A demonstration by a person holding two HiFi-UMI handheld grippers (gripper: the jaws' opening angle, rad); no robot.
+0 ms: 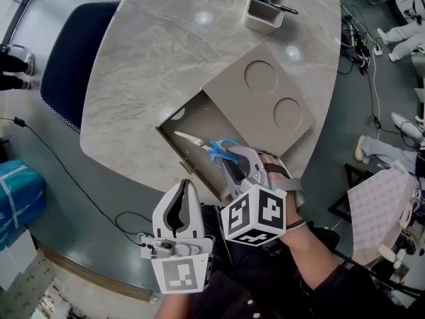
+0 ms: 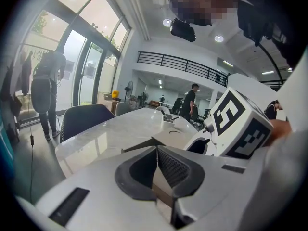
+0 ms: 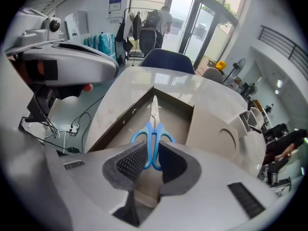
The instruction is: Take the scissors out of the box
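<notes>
The right gripper (image 1: 232, 155) points steeply down into the open end of the box (image 1: 265, 105), and its jaws are clamped on the blue handles of the scissors (image 1: 207, 147); in the right gripper view the two loops sit squeezed between the ribbed pads (image 3: 132, 163), with the blades running straight away from the gripper (image 3: 152, 153) along the grey floor of the box (image 3: 180, 121). The scissors (image 3: 153, 131) lie within the uncovered part of the box, near its front corner, blades closed and aimed toward the far wall; whether they rest on the floor or hang just above it I cannot tell. The lid (image 1: 275, 92), with two round recesses, covers the rest of the box and sits slid toward the far side. The left gripper (image 1: 184, 185) is held off the near edge of the table (image 1: 153, 58), just beside the right one, its jaws pressed together with nothing between them, as the left gripper view shows (image 2: 157, 149). At the far end of the table stands a cup (image 1: 264, 10) with pens, and a dark chair (image 1: 73, 52) is drawn up at the left side
</notes>
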